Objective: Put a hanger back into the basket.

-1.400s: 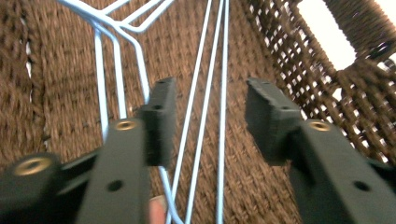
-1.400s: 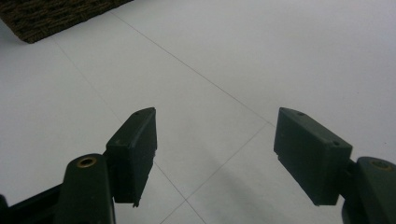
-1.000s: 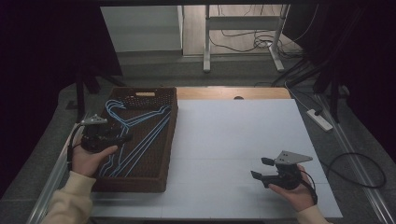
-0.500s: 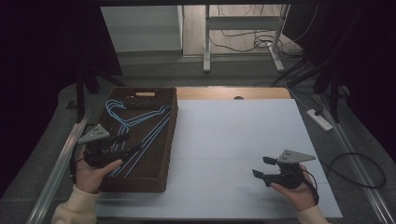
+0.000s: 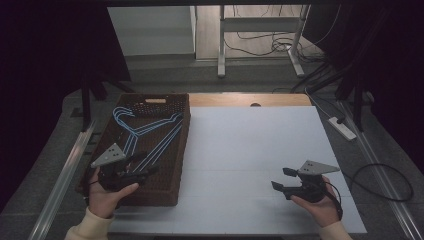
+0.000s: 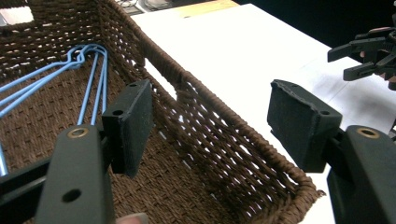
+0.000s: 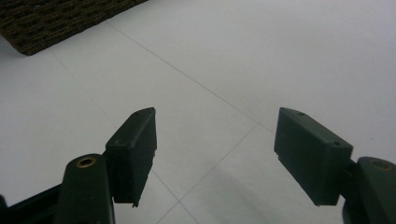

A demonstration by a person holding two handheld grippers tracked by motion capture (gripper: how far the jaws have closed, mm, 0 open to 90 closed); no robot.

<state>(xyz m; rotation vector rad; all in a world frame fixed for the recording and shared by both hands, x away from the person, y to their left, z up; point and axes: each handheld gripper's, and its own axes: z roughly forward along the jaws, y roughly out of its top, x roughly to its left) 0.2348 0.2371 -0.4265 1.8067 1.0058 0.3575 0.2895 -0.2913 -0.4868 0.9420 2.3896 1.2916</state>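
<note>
A brown wicker basket [image 5: 182,145] stands on the left of the white table, with several blue wire hangers [image 5: 145,131] lying in it. My left gripper [image 5: 148,169] hovers over the basket's near end, open. Its jaws have just been opening and grip nothing. In the left gripper view it [image 6: 210,121] straddles the basket's right wall [image 6: 224,140], with the hangers [image 6: 88,79] farther in. My right gripper [image 5: 279,178] rests low over the table at the near right, open and empty. Bare white tabletop lies between its jaws [image 7: 215,149].
White sheets cover the table [image 5: 260,145], with a wooden strip [image 5: 250,100] along the far edge. A metal rail [image 5: 65,175] runs beside the basket on the left. A power strip [image 5: 342,127] and cables lie on the floor at the right.
My left hand has drawn back along the basket toward its near end and slightly right. The right hand has stayed where it was.
</note>
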